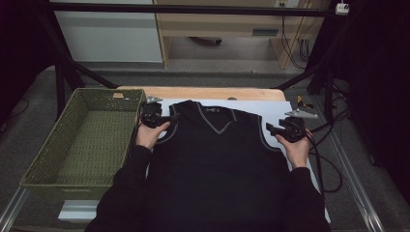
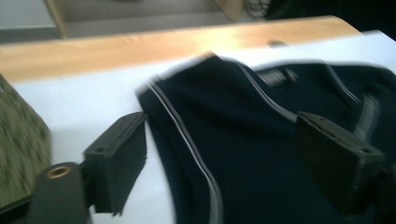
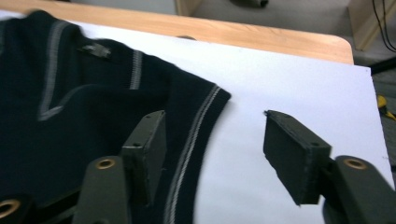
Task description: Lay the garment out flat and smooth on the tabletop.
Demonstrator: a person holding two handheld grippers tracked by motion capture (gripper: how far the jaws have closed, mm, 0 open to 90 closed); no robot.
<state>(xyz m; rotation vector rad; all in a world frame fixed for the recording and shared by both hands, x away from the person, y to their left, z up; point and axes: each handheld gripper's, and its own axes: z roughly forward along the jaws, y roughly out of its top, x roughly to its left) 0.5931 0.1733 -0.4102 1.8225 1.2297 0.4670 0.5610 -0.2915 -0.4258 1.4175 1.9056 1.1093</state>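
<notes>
Wooden worktop [image 1: 203, 93] carries a white sheet [image 1: 270, 107], and a black vest [image 1: 217, 154] lies flat on it. Beside it sits a green basket [image 1: 48, 169]. Left claw [image 1: 162, 117] is open at one shoulder. Right claw [image 1: 273, 128] is open at the other shoulder.

vest [image 1: 217, 154]: 1 | basket [image 1: 51, 145]: 1 | grippers: 2, left [image 1: 167, 117], right [image 1: 271, 129] | white sheet [image 1: 275, 108]: 1 | table [image 1: 203, 93]: 1
</notes>
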